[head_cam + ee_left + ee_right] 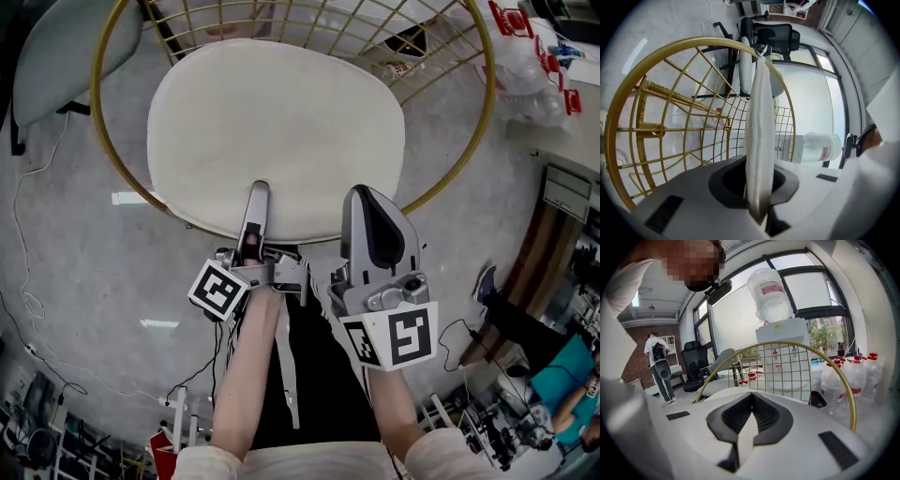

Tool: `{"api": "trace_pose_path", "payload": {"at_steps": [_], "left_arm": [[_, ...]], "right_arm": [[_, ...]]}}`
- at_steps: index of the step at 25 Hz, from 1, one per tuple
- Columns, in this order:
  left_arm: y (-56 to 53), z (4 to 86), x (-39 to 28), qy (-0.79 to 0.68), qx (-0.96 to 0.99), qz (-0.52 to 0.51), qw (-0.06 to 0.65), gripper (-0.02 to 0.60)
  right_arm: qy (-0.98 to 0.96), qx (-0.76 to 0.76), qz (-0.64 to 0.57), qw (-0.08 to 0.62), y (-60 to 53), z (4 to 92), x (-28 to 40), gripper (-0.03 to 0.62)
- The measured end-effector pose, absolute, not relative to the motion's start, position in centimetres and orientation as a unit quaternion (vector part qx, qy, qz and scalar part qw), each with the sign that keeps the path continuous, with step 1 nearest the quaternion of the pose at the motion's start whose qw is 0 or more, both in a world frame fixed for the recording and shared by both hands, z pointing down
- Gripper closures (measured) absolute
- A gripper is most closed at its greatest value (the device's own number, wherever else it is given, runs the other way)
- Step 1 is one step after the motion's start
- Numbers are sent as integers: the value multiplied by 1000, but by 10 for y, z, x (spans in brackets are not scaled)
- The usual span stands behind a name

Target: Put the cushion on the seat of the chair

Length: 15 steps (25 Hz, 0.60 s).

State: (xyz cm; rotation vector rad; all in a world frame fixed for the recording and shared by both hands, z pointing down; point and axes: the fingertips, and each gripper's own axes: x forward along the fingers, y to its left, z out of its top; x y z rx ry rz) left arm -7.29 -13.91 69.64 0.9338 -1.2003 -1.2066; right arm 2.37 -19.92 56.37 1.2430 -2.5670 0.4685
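Chair [490, 89] close in all three views

Gold wire backrest [356, 28] blocks far side; front open

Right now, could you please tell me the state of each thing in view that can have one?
cushion: spread flat, near edge pinched, not released
gold wire chair: upright, seat under the cushion
left hand-held gripper: shut on the cushion's near edge
right hand-held gripper: shut on the cushion's near edge
water bottle: upended on its dispenser
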Motion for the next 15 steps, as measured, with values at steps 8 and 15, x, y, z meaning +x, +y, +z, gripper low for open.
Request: {"api": "trace_pose_path", "payload": {"at_steps": [8, 15], "left_arm": [[-129, 721, -73, -525, 375, -511, 568, 537], [-117, 737, -67, -530, 343, -523, 573, 537]], "right_arm": [[-885, 420, 159, 122, -205, 566, 19, 577], [-885, 417, 162, 127, -205, 574, 26, 577]]}}
